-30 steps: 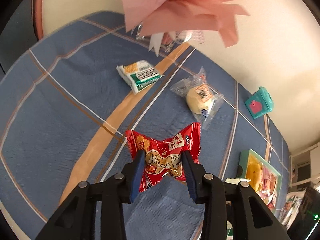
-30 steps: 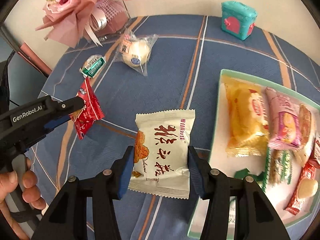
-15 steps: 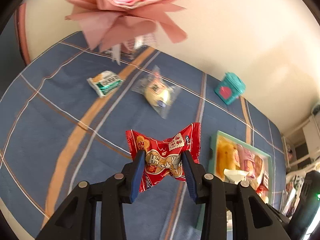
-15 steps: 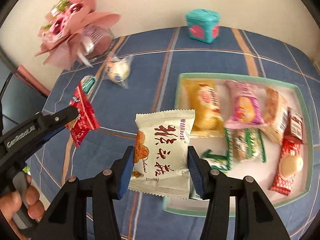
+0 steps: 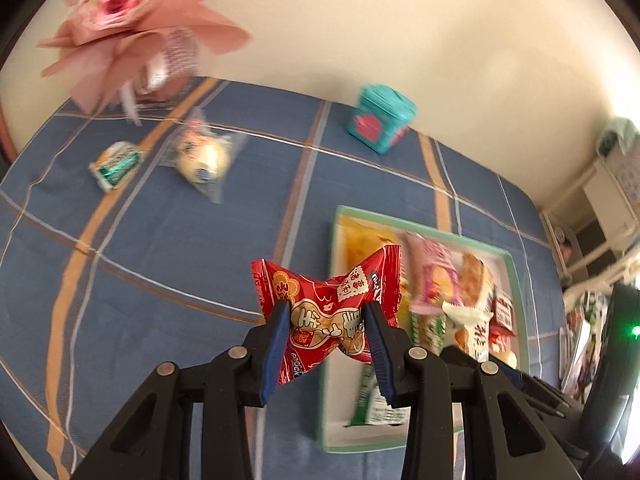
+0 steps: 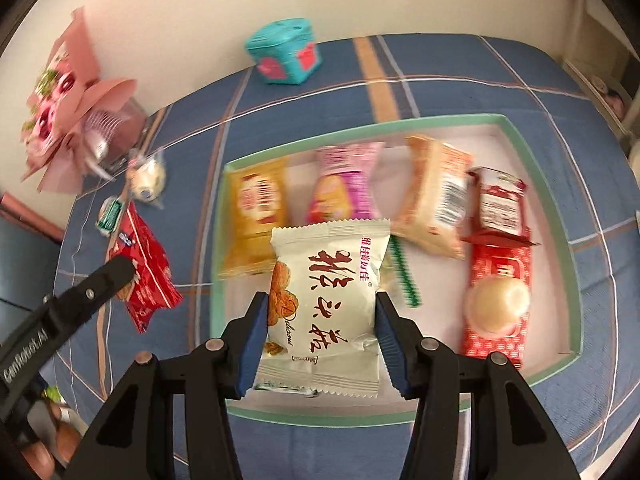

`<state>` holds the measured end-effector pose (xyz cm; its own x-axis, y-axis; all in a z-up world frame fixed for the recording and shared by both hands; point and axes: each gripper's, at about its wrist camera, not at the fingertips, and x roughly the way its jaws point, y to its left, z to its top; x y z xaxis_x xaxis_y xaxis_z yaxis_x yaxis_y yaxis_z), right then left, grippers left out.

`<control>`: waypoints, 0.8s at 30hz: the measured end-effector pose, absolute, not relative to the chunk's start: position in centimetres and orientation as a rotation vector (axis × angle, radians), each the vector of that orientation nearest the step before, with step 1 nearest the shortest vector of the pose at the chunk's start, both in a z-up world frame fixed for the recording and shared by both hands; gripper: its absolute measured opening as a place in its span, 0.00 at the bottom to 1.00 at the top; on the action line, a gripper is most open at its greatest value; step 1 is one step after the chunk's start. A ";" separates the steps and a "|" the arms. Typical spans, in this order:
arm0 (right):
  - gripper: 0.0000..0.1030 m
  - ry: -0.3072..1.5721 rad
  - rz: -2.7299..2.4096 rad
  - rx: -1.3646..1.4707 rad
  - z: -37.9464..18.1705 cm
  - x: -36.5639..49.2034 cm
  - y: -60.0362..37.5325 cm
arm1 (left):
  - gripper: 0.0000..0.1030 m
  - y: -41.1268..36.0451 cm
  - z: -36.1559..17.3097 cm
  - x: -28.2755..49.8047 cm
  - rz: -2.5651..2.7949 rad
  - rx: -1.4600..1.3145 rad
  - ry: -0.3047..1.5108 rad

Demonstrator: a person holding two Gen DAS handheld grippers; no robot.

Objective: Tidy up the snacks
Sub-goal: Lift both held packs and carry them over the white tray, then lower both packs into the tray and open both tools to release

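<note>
On the blue plaid cloth, the tray (image 6: 560, 216) lies under the right gripper (image 6: 320, 316) clamping the white packet (image 6: 332, 280); the left gripper (image 5: 325, 320), pinching the red packet (image 5: 328, 304), hangs at its edge.

The left wrist view looks forward and down along the left gripper (image 5: 326, 330), from above the blue checked surface (image 5: 168, 248) and to the left of the tray (image 5: 334, 360), which lies just beyond its fingers, to the right. It faces the back wall, taking in the teal box (image 5: 380, 124) and the bouquet (image 5: 132, 12) far off.

The right wrist view looks along the right gripper (image 6: 320, 328) from close above the tray (image 6: 560, 208), steeper down, so the tray fills most of it.

Both views share the tray, teal box (image 6: 284, 50), bouquet (image 6: 68, 96) and the surface (image 6: 460, 76). The right view also catches the left gripper (image 6: 120, 276) at its left edge.
</note>
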<state>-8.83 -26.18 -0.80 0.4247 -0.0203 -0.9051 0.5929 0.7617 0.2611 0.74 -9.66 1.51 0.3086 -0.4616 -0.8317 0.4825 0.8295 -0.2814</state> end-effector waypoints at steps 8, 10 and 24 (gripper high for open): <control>0.52 1.070 -0.471 0.660 -1.2 -10.8 -29.1 | 0.40 -13.6 1.1 -1.5 -0.697 0.072 1.105; 0.52 1.069 -0.477 0.664 -1.2 -11.2 -29.6 | 0.40 -14.4 0.9 -1.8 -0.709 0.079 1.110; 0.53 1.081 -0.483 0.701 -1.9 -12.0 -30.7 | 0.40 -16.3 -0.9 -1.6 -0.730 0.072 1.173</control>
